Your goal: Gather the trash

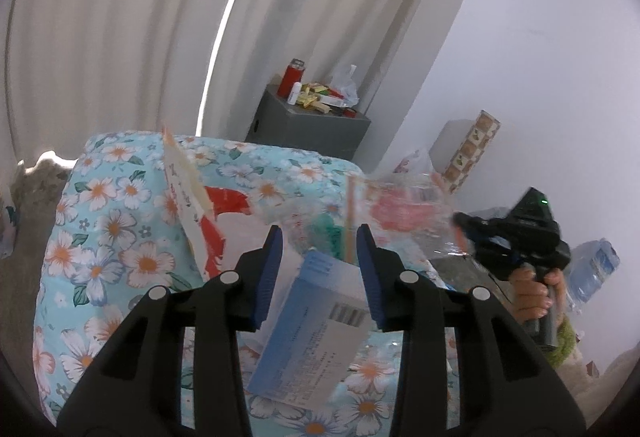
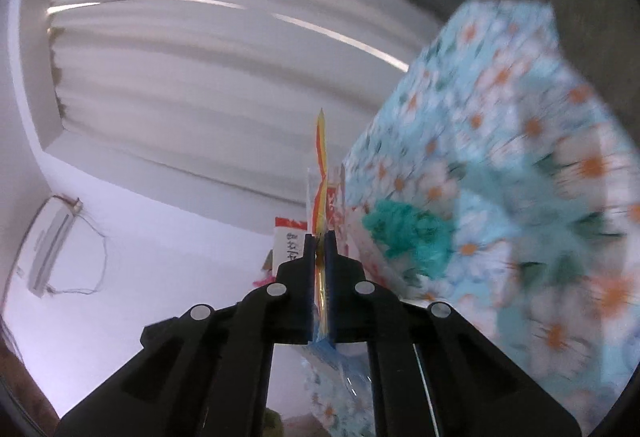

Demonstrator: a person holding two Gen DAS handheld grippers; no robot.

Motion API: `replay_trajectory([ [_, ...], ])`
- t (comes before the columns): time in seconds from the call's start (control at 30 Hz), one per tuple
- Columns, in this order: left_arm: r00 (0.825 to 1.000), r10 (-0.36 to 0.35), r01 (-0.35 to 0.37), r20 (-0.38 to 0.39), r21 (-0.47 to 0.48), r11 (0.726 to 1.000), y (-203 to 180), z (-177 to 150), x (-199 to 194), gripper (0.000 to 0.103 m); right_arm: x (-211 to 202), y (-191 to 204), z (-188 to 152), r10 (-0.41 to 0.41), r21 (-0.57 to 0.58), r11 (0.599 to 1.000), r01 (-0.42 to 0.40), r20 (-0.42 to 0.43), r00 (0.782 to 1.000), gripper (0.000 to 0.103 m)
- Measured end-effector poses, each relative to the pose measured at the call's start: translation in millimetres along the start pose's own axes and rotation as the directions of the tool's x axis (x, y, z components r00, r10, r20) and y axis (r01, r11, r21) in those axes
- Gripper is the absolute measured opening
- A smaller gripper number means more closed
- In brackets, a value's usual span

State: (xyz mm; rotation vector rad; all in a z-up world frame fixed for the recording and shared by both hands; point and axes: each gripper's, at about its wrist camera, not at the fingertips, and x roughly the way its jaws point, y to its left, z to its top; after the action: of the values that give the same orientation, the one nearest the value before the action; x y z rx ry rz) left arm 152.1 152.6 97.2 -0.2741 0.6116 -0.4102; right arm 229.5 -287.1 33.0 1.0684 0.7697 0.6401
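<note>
A clear, crinkled plastic wrapper with a yellow-and-red edge strip (image 2: 321, 173) is clenched between the blue pads of the right gripper (image 2: 319, 237) and held up beside the light-blue floral quilt (image 1: 120, 197). A pale-blue cardboard box with a barcode (image 1: 312, 325) sits between the left gripper's (image 1: 320, 237) jaws — whether pressed cannot be told.

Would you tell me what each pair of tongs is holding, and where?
Right tongs: shut on the clear plastic wrapper's edge. Left tongs: open, nothing gripped.
</note>
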Motion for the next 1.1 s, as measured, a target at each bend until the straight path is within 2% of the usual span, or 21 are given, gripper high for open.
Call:
replay_trajectory([
  [0.2,0.997,-0.063,0.064,-0.049,0.015,0.998,-18,14,17,0.035,-76,-15,-26,-0.083,0.020,0.996,0.081,0.081,0.993,0.005],
  [0.3,0.991,-0.055,0.062,-0.126,0.050,0.997,-32,31,42,0.035,-97,-33,-43,-0.118,0.075,0.991,0.112,0.083,0.990,0.005],
  [0.4,0.975,-0.058,0.075,-0.215,0.074,0.994,-37,51,74,0.035,-109,-51,-54,-0.115,0.129,0.986,0.102,0.097,0.989,0.005],
  [0.5,0.938,-0.085,0.097,-0.336,0.019,0.995,-29,70,117,0.037,-103,-66,-62,-0.100,0.158,0.984,0.083,0.105,0.989,0.005],
  [0.57,0.904,-0.076,0.070,-0.420,-0.031,0.997,-17,84,153,0.044,-99,-71,-65,-0.090,0.169,0.983,0.072,0.102,0.991,0.005],
  [0.6,0.893,-0.057,0.044,-0.447,-0.039,0.998,-11,87,166,0.047,-96,-74,-65,-0.083,0.173,0.983,0.065,0.099,0.992,0.005],
  [0.7,0.865,0.057,-0.045,-0.499,0.036,0.998,-3,93,209,0.057,-93,-77,-64,-0.062,0.177,0.983,0.045,0.090,0.994,0.005],
  [0.73,0.854,0.073,-0.050,-0.515,0.057,0.997,-2,93,220,0.063,-93,-78,-64,-0.055,0.178,0.983,0.040,0.085,0.995,0.005],
  [0.77,0.840,0.088,-0.055,-0.535,0.077,0.996,0,92,230,0.064,-93,-76,-64,-0.052,0.178,0.983,0.036,0.082,0.995,0.005],
  [0.8,0.817,0.126,-0.078,-0.562,0.108,0.991,2,90,242,0.064,-93,-75,-64,-0.046,0.177,0.984,0.032,0.079,0.996,0.005],
  [0.9,0.775,0.189,-0.093,-0.603,0.187,0.978,2,85,259,0.064,-93,-73,-62,-0.037,0.174,0.984,0.024,0.075,0.996,0.005],
  [0.93,0.748,0.227,-0.100,-0.624,0.233,0.967,1,81,266,0.064,-93,-74,-62,-0.036,0.175,0.984,0.023,0.075,0.996,0.005],
  [0.97,0.732,0.254,-0.109,-0.632,0.259,0.960,0,79,270,0.064,-92,-75,-61,-0.035,0.176,0.984,0.021,0.076,0.997,0.005],
  [1.03,0.702,0.294,-0.104,-0.649,0.314,0.944,-2,72,274,0.064,-92,-77,-60,-0.032,0.180,0.983,0.018,0.076,0.997,0.005],
  [1.1,0.680,0.330,-0.096,-0.655,0.366,0.926,-4,66,278,0.064,-92,-78,-60,-0.030,0.184,0.983,0.016,0.077,0.997,0.005],
])
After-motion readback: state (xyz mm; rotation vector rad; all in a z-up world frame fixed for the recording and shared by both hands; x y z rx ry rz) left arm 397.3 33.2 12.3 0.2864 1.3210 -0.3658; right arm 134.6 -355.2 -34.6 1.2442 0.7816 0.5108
